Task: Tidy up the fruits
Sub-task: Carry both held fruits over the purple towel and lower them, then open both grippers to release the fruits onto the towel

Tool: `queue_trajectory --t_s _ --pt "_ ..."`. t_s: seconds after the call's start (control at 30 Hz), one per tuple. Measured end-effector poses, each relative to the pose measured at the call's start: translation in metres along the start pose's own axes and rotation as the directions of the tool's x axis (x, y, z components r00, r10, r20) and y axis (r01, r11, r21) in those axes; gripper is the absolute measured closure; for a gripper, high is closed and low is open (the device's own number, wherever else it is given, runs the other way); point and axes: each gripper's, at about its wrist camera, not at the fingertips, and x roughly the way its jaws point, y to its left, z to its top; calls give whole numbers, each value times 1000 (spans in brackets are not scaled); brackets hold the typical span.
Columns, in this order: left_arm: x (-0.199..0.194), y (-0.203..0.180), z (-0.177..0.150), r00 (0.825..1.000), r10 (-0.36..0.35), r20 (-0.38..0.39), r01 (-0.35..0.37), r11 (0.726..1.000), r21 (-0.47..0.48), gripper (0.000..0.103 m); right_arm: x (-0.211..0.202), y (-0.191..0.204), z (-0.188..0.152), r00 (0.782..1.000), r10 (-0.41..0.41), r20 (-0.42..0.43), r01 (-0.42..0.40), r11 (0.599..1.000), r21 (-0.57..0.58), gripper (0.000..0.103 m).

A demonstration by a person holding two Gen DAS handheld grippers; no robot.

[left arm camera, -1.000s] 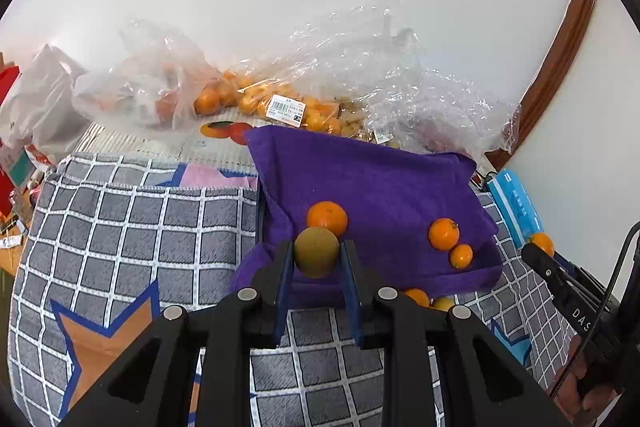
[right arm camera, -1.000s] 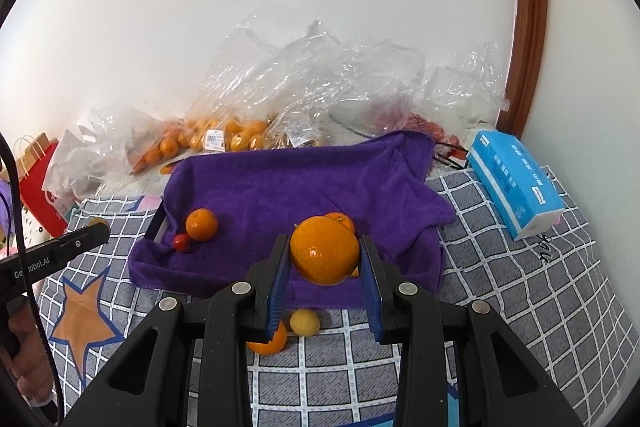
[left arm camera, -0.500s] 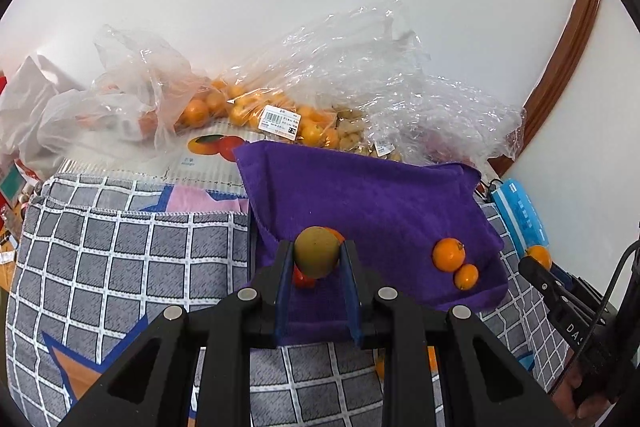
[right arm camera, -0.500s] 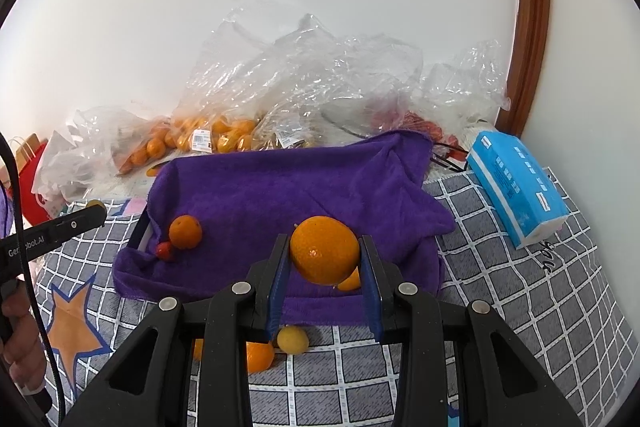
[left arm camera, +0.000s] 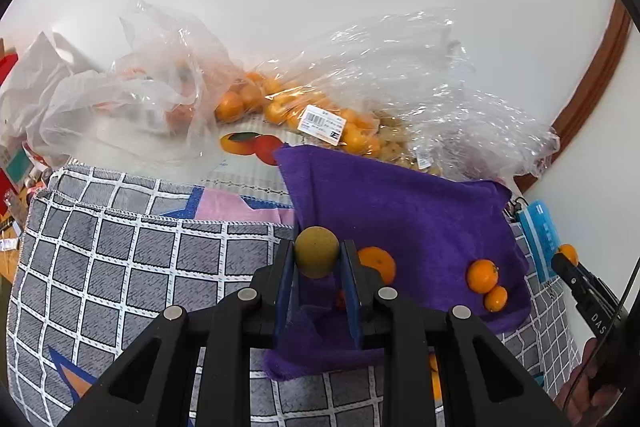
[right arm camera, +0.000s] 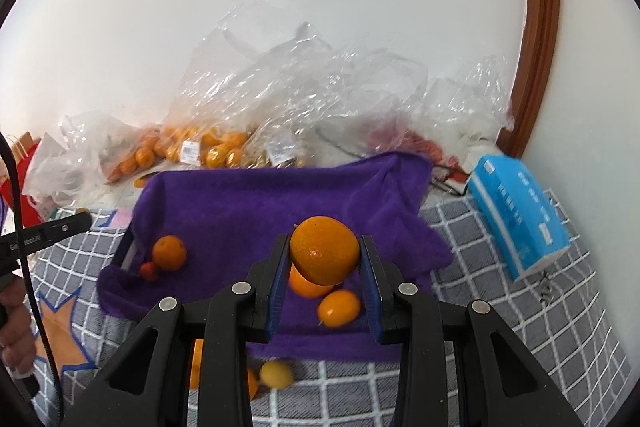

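The left gripper [left arm camera: 317, 254] pinches an olive-green fruit [left arm camera: 316, 251] above the purple towel [left arm camera: 404, 211]. The right gripper [right arm camera: 325, 255] clamps a large orange [right arm camera: 325, 254] over the same towel. A barcode label [left arm camera: 322, 125] on the bagged oranges [left arm camera: 276, 107] is unreadable.

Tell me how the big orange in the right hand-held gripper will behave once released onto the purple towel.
The orange is round, so it will probably roll. The soft, rumpled towel should slow it. Fruit lying below may nudge it aside.
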Motion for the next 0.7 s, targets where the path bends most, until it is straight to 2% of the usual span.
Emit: queue_trajectory --t_s 0.37,0.7 --pt "42 -30 12 999 1 -32 1 998 66 81 42 -14 12 1000 5 -16 -5 1000 11 70" --pt "85 -46 21 997 -5 -72 12 995 98 81 100 -22 8 997 4 -81 -2 1000 20 70"
